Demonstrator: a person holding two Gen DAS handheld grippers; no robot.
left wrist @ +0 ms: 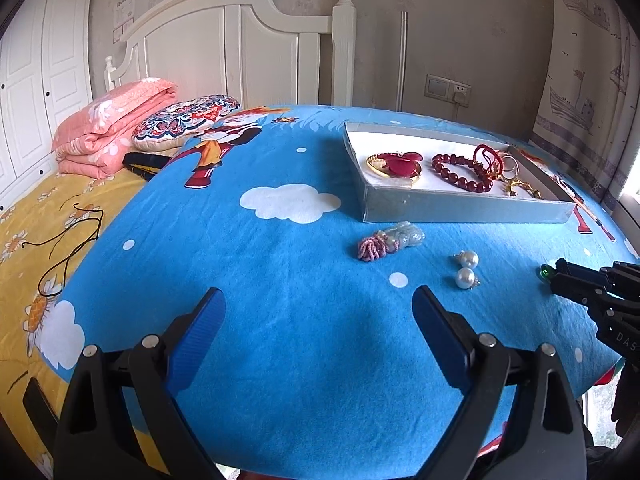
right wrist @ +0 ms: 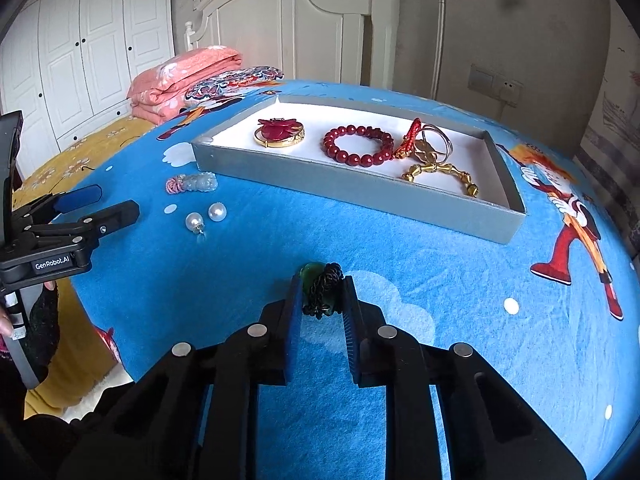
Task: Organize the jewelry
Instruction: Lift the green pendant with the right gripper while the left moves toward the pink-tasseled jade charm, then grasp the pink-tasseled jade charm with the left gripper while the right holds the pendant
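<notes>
My right tongs (right wrist: 322, 300) pinch the green pendant (right wrist: 316, 280) and its black cord low in the frame, left tongs (left wrist: 318, 320) spread and idle; gripped partly by loose cord, it may slip before the tray (right wrist: 352, 196).

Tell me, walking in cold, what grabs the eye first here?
Probably the bright blue cartoon cloth, with a shallow grey tray at its far side holding a red bead bracelet and gold pieces. Nearer, the right gripper is closed on a green pendant with black cord, while two pearl earrings lie loose on the cloth near the open left gripper.
</notes>
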